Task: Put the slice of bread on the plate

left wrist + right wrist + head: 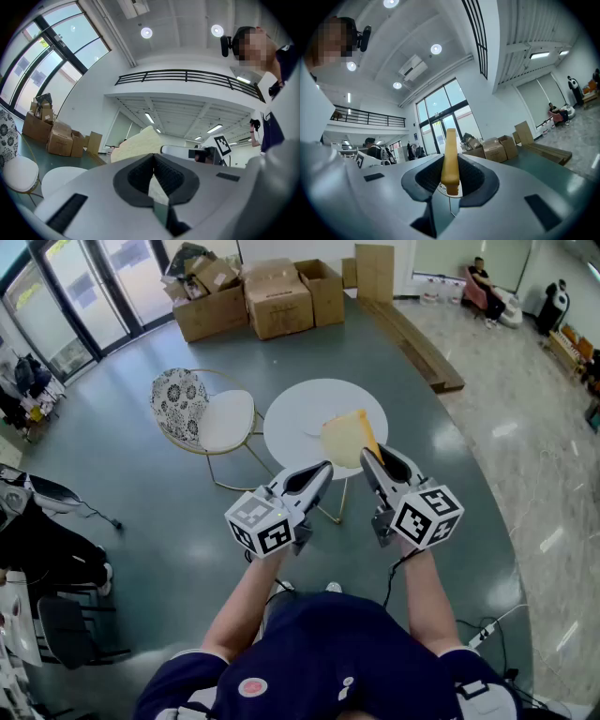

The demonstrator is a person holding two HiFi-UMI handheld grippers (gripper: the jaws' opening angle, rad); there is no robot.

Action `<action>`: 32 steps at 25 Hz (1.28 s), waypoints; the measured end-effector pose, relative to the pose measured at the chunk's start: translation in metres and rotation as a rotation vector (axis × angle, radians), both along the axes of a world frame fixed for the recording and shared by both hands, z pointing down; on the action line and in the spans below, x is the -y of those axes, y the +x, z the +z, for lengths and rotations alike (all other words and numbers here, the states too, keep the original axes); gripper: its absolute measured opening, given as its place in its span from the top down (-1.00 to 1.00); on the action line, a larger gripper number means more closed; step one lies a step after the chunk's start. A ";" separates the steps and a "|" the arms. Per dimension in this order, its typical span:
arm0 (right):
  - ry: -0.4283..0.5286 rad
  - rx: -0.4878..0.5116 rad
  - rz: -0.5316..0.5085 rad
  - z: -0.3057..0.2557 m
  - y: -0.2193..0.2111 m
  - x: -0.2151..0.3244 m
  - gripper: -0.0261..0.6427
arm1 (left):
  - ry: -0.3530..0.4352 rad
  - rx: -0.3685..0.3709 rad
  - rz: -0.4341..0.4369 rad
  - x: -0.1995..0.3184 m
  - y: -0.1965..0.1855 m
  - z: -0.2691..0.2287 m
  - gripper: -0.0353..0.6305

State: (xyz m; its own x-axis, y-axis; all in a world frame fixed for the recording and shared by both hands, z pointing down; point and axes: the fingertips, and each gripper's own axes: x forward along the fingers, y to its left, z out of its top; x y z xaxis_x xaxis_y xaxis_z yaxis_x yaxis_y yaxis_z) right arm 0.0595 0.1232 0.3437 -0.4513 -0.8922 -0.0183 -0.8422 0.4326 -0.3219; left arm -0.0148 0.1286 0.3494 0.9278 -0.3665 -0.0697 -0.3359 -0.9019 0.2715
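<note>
A pale slice of bread with a yellow-brown crust (345,437) is held on edge above the round white bench (298,401), over the half of the top nearest the person. It is clamped between the pads of the right tool (367,454), which grips it by one crust edge so that most of the slice stands out past the tips. The left tool (323,468) is held just short of the bench's near rim. Its jaws are brought together at the tips and nothing is pinched between them. A plate cannot be picked out with certainty against the white top of the bench; only a faint curved outline is seen there beside the slice.

The slice is judged light, soft and easily crushed or torn, and liable to sag or fold if it is carried flat from one corner. The firmer crust is the better place for a hold, as taken here, and only gentle pressure should be used.
</note>
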 end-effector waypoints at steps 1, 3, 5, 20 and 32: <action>0.001 0.000 -0.001 0.000 0.001 -0.001 0.65 | 0.001 -0.002 -0.001 -0.001 0.000 0.000 0.88; 0.002 -0.001 -0.001 -0.001 0.001 -0.003 0.65 | 0.002 -0.005 -0.002 -0.002 0.001 -0.002 0.87; 0.004 -0.002 0.002 -0.002 0.001 -0.003 0.65 | 0.003 -0.006 0.000 -0.003 0.000 -0.003 0.88; 0.006 -0.003 -0.017 0.000 0.009 -0.002 0.65 | 0.003 0.003 -0.010 -0.002 0.014 0.000 0.88; -0.003 0.028 -0.015 0.010 0.023 0.013 0.65 | -0.015 0.039 -0.050 0.013 0.014 0.013 0.88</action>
State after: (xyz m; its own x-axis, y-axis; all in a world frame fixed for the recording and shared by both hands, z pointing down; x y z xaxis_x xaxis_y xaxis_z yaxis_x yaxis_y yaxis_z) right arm 0.0821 0.1104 0.3535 -0.4636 -0.8856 -0.0285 -0.8264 0.4438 -0.3465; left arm -0.0006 0.1152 0.3622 0.9103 -0.4129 -0.0276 -0.3908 -0.8798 0.2707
